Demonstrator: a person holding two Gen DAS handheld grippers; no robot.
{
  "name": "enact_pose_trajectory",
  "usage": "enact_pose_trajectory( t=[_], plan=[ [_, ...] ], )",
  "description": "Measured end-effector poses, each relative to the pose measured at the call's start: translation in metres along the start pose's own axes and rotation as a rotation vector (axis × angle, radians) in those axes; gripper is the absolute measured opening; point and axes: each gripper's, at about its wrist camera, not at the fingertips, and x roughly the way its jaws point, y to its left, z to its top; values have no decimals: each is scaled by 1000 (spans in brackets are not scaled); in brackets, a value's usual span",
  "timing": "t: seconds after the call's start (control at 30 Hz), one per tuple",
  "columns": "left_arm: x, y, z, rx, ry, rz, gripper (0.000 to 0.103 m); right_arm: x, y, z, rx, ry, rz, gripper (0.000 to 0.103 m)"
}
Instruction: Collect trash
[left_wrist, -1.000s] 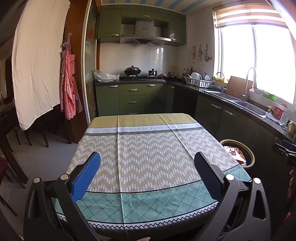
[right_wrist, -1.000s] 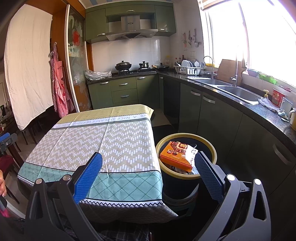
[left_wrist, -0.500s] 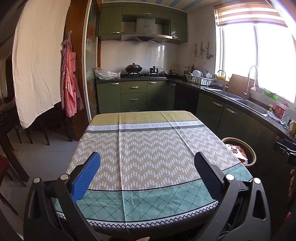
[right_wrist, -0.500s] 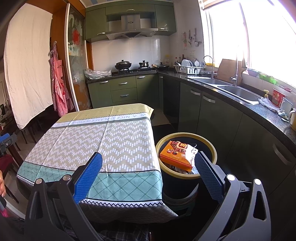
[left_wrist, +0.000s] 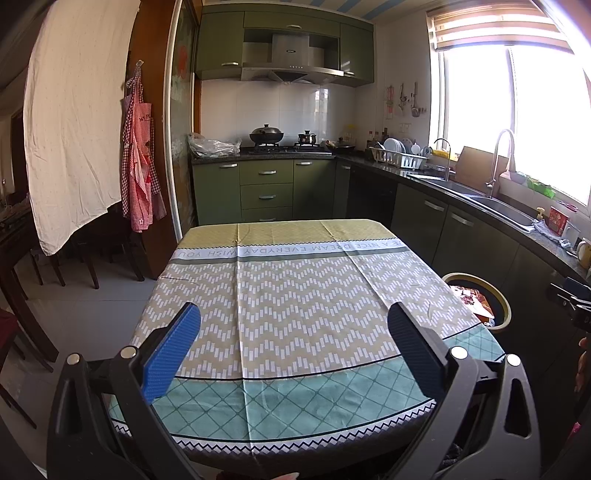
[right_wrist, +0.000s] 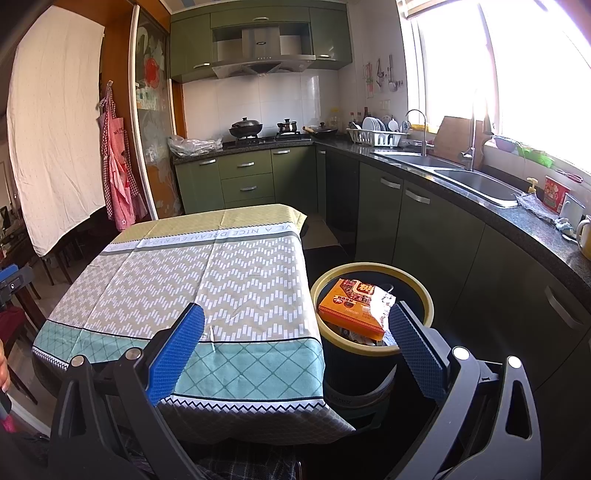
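Orange snack box (right_wrist: 352, 308) already tops the yellow-rimmed black bin (right_wrist: 424, 295), both the left gripper (left_wrist: 293, 347) and right gripper (right_wrist: 297, 343) gape empty, so collecting looks finished.

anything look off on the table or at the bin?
Mostly tidy. The orange packet sits on top of the heap in the bin, level with the rim, so the bin looks full. A thin pale sliver lies on the tablecloth near the front edge; cannot tell what it is.
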Motion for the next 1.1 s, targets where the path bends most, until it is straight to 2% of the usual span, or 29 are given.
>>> enact_pose_trajectory(
  t=[0.57, 0.83, 0.93, 1.1],
  plan=[
    [2, 1, -2, 3, 2, -22, 96, 6, 0, -1, -7, 10, 3, 98],
    [3, 0, -1, 20, 1, 35, 96, 8, -1, -2, -3, 14, -1, 98],
    [6, 4, 1, 8, 10, 18, 96, 9, -1, -1, -4, 15, -2, 98],
    [11, 9, 3, 16, 20, 34, 96, 14, 0, -1, -11, 24, -7, 98]
  ],
)
